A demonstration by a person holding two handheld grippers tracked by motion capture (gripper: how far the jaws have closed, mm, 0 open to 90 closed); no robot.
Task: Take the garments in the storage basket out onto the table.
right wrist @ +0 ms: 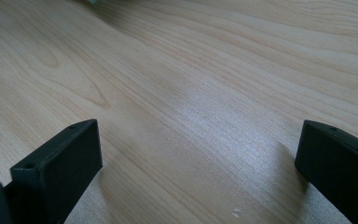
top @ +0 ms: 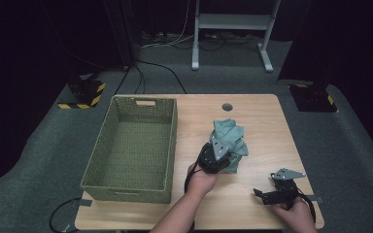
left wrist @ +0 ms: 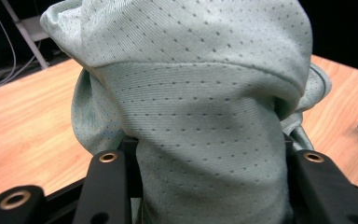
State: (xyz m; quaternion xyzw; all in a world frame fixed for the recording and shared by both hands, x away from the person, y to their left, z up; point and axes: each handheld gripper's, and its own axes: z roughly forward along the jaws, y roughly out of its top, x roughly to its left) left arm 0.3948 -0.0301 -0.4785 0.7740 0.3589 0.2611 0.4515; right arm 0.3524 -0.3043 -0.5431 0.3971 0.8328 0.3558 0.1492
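Observation:
A crumpled pale green dotted cloth (top: 231, 135) lies in a heap on the wooden table (top: 267, 116), right of the middle. My left gripper (top: 225, 155) reaches into its near side and is shut on a fold of it. In the left gripper view the cloth (left wrist: 200, 88) bulges up between the two black jaws of the left gripper (left wrist: 209, 161) and hides their tips. My right gripper (top: 261, 195) rests low near the table's front right corner, pointing left. Its jaws stand wide apart over bare wood in the right gripper view (right wrist: 198, 149), nothing between them.
A large green woven basket (top: 171, 145) with nothing in it takes up the table's left half. A round cable hole (top: 227, 107) sits near the far edge. Beyond the table are grey carpet, a white stand (top: 230, 22) and cables.

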